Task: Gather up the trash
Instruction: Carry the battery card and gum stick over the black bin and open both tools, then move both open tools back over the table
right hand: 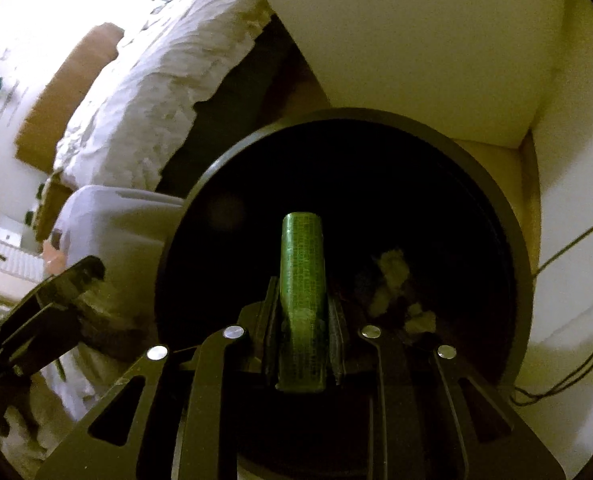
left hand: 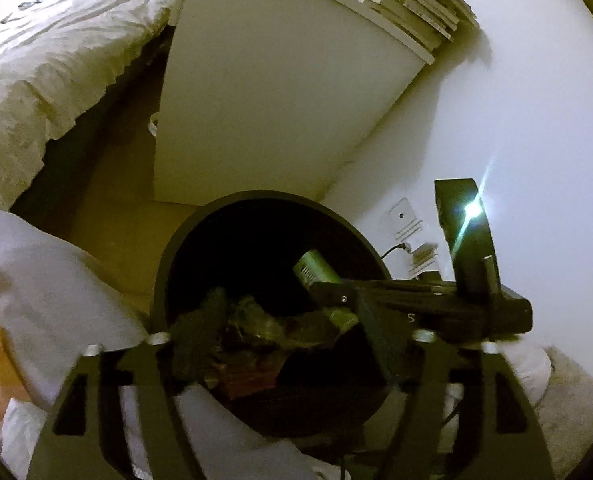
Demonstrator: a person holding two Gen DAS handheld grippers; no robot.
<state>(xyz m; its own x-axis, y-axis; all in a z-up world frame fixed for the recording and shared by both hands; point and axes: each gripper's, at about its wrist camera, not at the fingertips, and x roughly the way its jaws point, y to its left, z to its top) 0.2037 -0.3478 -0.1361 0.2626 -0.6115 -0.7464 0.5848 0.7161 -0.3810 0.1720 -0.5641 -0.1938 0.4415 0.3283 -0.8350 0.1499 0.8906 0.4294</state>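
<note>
A round dark trash bin (left hand: 168,276) (right hand: 512,216) stands on the floor by the wall. My right gripper (right hand: 302,308) is shut on a green tube-like wrapper (right hand: 301,272) and holds it over the bin's opening; it also shows in the left wrist view (left hand: 396,296), with the green tube (left hand: 312,270) sticking out over the bin. My left gripper (left hand: 256,332) is shut on a dark crumpled bundle of wrappers (left hand: 252,328) at the bin's near edge; it also shows at the left of the right wrist view (right hand: 84,276). Pale crumpled paper (right hand: 392,272) lies inside the bin.
A white cabinet (left hand: 264,96) stands behind the bin with books (left hand: 412,4) on top. A bed with white bedding (left hand: 56,60) is at the left. A white bag (left hand: 64,292) sits left of the bin. Wall socket and cables (left hand: 404,224) are at the right.
</note>
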